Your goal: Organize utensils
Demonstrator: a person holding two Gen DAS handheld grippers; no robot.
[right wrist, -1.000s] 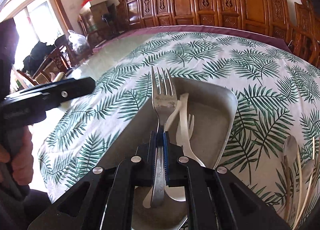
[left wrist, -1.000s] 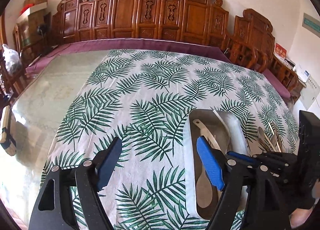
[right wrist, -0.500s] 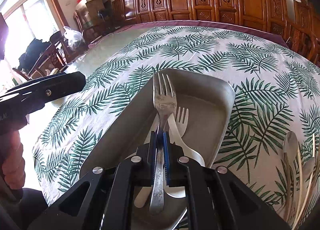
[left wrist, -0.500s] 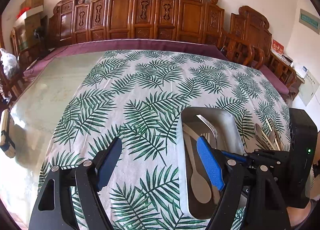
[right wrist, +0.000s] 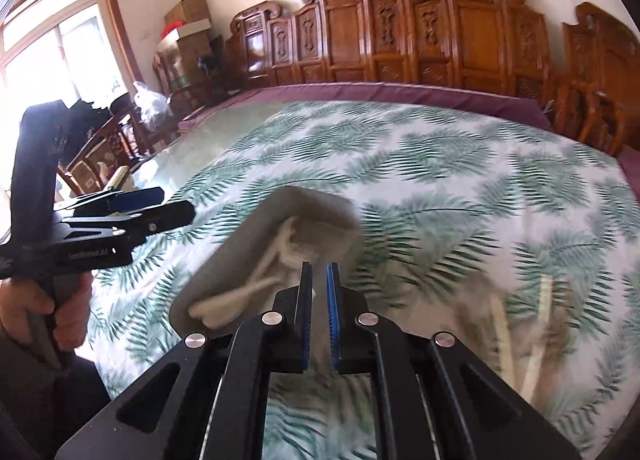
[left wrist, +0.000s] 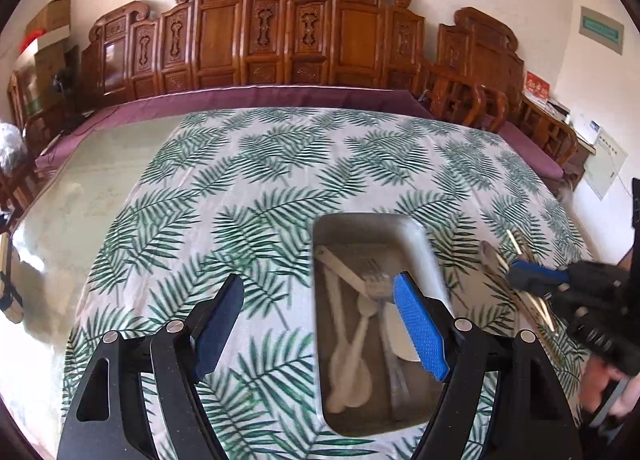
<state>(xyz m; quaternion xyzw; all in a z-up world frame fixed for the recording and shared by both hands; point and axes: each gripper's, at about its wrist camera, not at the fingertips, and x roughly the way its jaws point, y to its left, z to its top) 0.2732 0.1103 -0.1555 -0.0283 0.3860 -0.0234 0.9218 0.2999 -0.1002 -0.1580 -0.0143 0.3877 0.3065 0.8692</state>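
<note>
A grey rectangular tray (left wrist: 320, 340) lies on the palm-leaf tablecloth and holds a metal fork (left wrist: 374, 284) and several white plastic utensils (left wrist: 352, 356). My left gripper (left wrist: 320, 320) is open and empty, hovering at the tray's left edge. My right gripper (right wrist: 319, 280) has let the fork go; its jaws stand a narrow gap apart with nothing between them, just right of the tray (right wrist: 248, 256). It also shows in the left wrist view (left wrist: 536, 280), over loose spoons and chopsticks (left wrist: 516, 260). The right wrist view is blurred by motion.
Loose spoons and chopsticks (right wrist: 504, 324) lie on the cloth right of the tray. Carved wooden chairs (left wrist: 280, 44) line the table's far side. Bare glass tabletop (left wrist: 80, 188) lies to the left. The left gripper (right wrist: 132, 208) shows at the left of the right wrist view.
The right gripper released the metal fork into the tray, opened slightly and swung right toward the loose utensils. The left gripper stayed open and shifted a little.
</note>
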